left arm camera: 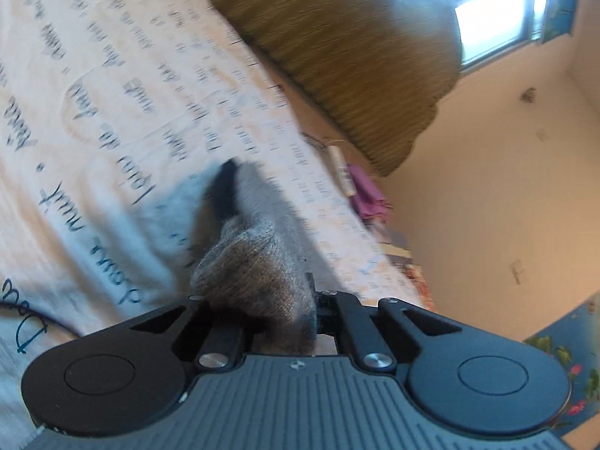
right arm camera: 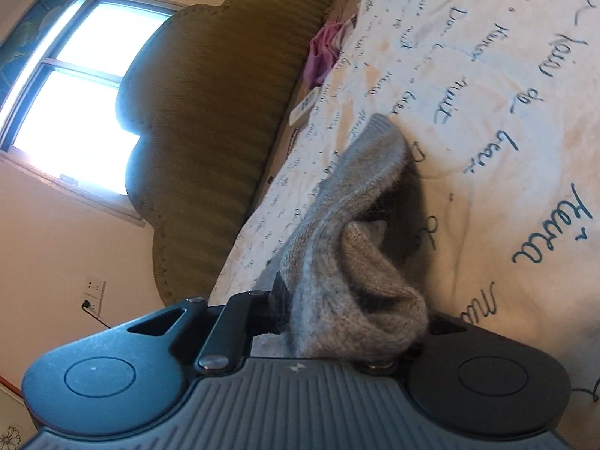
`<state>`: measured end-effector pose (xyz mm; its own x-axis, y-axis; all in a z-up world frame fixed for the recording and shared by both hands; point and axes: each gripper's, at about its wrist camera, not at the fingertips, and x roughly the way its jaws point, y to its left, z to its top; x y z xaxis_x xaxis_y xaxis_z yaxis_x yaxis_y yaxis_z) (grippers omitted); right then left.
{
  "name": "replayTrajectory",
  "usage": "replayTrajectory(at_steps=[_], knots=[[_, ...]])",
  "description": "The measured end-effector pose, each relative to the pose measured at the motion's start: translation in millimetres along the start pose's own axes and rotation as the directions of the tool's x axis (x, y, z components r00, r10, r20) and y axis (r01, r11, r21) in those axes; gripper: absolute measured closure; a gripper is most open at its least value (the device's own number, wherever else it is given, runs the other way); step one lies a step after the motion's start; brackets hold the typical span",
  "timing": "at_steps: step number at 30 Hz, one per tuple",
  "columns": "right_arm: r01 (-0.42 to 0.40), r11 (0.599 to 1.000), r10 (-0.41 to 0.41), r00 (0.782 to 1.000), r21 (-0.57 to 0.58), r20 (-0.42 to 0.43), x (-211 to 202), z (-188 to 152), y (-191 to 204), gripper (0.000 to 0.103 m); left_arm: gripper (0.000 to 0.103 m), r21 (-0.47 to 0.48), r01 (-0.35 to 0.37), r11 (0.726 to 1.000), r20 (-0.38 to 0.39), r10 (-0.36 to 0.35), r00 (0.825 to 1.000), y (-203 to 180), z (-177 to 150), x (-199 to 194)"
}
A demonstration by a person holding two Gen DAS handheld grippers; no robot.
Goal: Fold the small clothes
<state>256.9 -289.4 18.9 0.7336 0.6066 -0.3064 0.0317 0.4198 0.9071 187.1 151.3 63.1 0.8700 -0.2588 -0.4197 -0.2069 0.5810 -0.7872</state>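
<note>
A small grey knitted garment (left arm camera: 258,262) is held up over the bed. In the left wrist view my left gripper (left arm camera: 262,296) is shut on one bunched end of it; the knit hides the fingertips. Beyond it a dark part (left arm camera: 225,191) of the garment hangs over the sheet. In the right wrist view my right gripper (right arm camera: 337,300) is shut on the other end of the garment (right arm camera: 348,232), which drapes away from it toward the sheet and covers the fingertips.
The bed has a white sheet (left arm camera: 112,93) (right arm camera: 487,112) printed with blue script. A ribbed olive headboard (right arm camera: 210,131) (left arm camera: 337,48) stands at its end. A pink cloth (right arm camera: 322,52) and a white remote (right arm camera: 305,107) lie near the headboard. A bright window (right arm camera: 75,93) is behind.
</note>
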Motion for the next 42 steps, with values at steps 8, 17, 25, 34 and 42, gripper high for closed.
replayTrajectory(at_steps=[8, 17, 25, 34, 42], knots=[[-0.126, 0.991, 0.124, 0.991, -0.035, -0.058, -92.7, -30.4, 26.8, 0.092, 0.1, 0.061, 0.159, 0.985, -0.038, -0.157, 0.987, -15.8, -13.0, -102.0], [0.135, 0.987, -0.118, 0.974, 0.081, -0.191, -162.2, -110.2, -40.4, 0.076, 0.096, 0.094, -0.089, 0.992, -0.212, 0.107, 0.971, 77.2, -85.7, -145.7], [0.168, 0.985, -0.167, 0.985, -0.048, 0.038, -226.1, -49.9, -24.5, 0.023, 0.052, 0.342, -0.087, 0.936, -0.024, 0.102, 0.995, 46.3, -47.6, -199.0], [0.303, 0.88, -0.342, 0.939, -0.364, -0.044, -102.9, 17.5, -4.9, 0.023, 0.044, 0.705, -0.188, 0.684, 0.023, 0.243, 0.97, -18.3, -22.8, -85.0], [0.294, 0.81, -0.397, 0.912, -0.508, -0.106, -43.9, 11.2, -15.5, 0.024, 0.046, 0.684, -0.112, 0.721, -0.161, 0.299, 0.941, -8.0, -11.6, 28.5]])
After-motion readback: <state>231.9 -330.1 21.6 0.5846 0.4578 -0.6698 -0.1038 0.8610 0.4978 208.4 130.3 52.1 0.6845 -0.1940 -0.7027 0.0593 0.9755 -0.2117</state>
